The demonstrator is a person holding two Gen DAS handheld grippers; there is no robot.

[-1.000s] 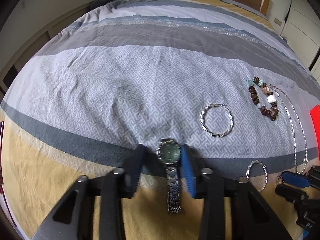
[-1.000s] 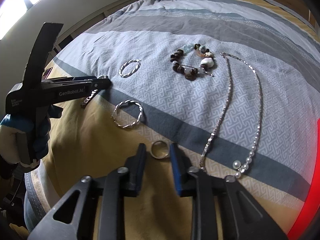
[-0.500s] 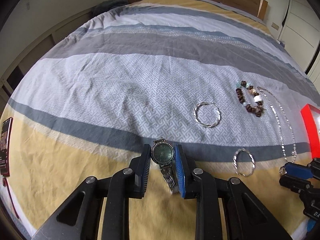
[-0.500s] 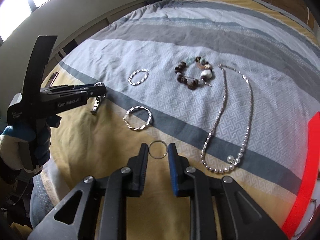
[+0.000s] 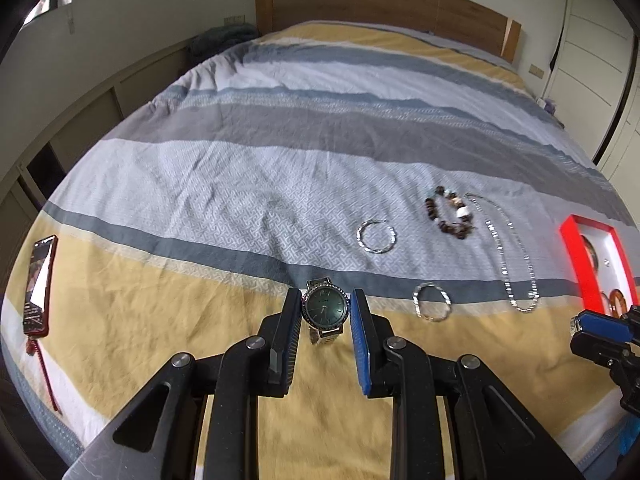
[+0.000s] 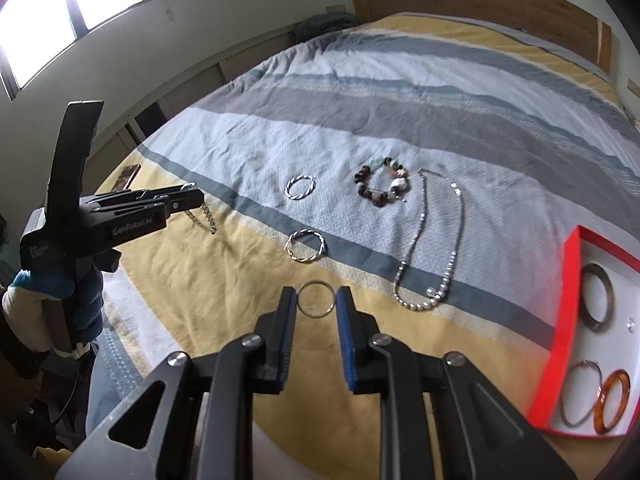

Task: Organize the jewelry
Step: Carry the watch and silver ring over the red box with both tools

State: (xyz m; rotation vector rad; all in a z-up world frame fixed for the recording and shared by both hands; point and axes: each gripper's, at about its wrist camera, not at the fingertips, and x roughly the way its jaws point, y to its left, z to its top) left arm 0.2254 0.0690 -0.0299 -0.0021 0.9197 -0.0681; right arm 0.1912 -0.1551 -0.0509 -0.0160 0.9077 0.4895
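Note:
My left gripper (image 5: 326, 312) is shut on a silver watch (image 5: 325, 310) with a dark green face, held above the bed. Its band hangs down in the right wrist view (image 6: 206, 216). My right gripper (image 6: 316, 300) is shut on a thin silver ring (image 6: 316, 298), lifted above the yellow stripe. On the bed lie two twisted silver bangles (image 6: 301, 187) (image 6: 306, 246), a beaded bracelet (image 6: 382, 186) and a silver pearl necklace (image 6: 436, 240). A red-rimmed white tray (image 6: 570, 320) at the right holds several bangles.
The striped bedspread (image 5: 280, 128) runs back to a wooden headboard (image 5: 380, 4). A phone in a red case (image 5: 39, 284) lies at the bed's left edge. A low shelf unit and a window stand along the left wall.
Both grippers have closed on their pieces and risen away from the bed. The watch and the ring are lifted, and the red tray has come into view.

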